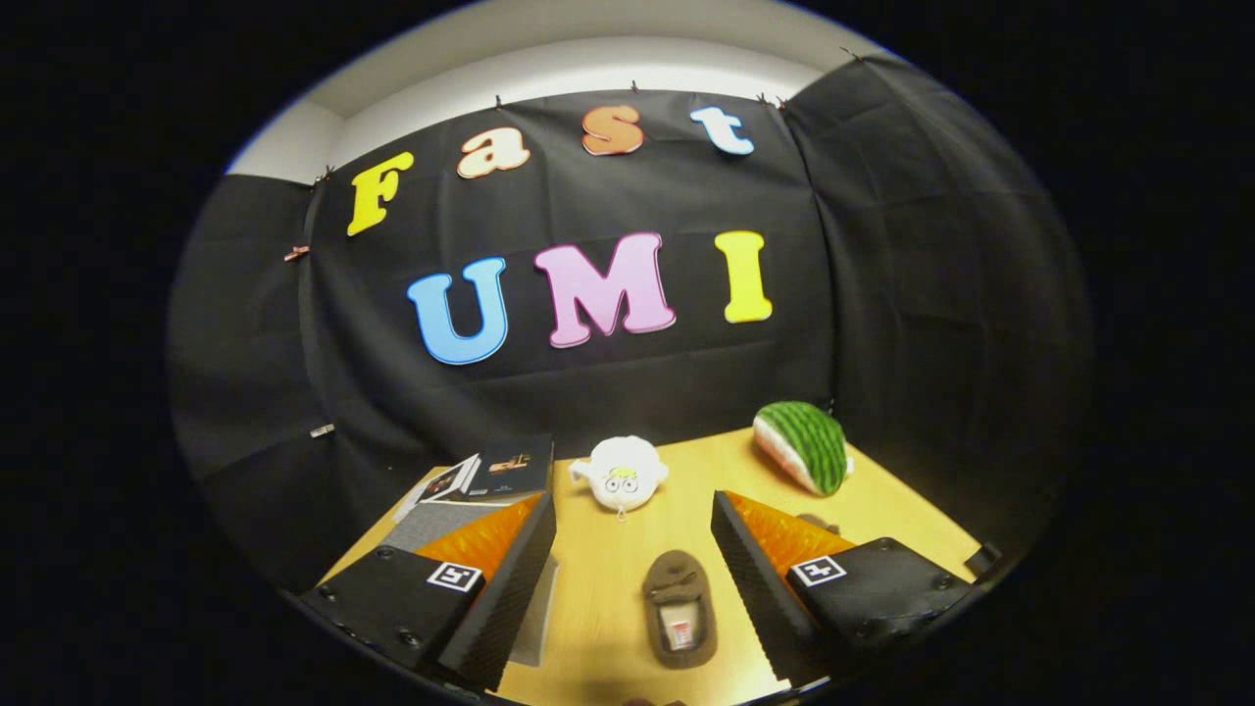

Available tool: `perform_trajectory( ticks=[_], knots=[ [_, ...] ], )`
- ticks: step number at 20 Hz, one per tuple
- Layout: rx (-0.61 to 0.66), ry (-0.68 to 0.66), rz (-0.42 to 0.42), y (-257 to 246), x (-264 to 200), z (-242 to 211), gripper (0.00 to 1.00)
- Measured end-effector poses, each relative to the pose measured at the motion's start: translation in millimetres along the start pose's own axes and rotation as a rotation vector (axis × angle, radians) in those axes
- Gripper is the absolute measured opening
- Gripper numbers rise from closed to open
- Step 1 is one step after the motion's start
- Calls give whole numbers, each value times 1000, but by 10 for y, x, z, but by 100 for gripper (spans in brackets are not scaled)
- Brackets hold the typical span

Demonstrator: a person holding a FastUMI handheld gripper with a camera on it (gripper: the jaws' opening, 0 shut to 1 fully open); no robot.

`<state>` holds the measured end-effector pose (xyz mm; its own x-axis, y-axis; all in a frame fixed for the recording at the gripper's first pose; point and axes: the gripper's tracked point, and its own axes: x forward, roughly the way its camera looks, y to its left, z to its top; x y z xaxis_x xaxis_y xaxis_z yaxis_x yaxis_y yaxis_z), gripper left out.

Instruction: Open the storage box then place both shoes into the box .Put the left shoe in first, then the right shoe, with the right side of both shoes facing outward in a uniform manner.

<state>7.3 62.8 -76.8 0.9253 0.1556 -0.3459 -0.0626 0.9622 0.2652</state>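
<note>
Claw-mounted fisheye, low over the table (608, 588), facing the seemingly near back wall.

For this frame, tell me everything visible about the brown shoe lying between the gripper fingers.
The brown shoe is a slipper-like shoe of soft, fuzzy-looking material, with a small strap or bow across its upper and a pale insole carrying a red-and-white label. It lies flat, sole down, on the wooden table, toe pointing away toward the white plush toy. It sits in the gap of the open gripper, nearer the right finger. Neither finger visibly touches it; only the table does.
</note>
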Motion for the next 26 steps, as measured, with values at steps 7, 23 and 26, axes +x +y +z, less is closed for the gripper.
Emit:
perform_trajectory(
  ticks=[7,23,26],
  knots=[
    [224,252,150,328,184,-481,98],
    [600,723,413,1122,249,-1567,98],
    [636,786,451,1177,285,-1686,98]
  ],
)
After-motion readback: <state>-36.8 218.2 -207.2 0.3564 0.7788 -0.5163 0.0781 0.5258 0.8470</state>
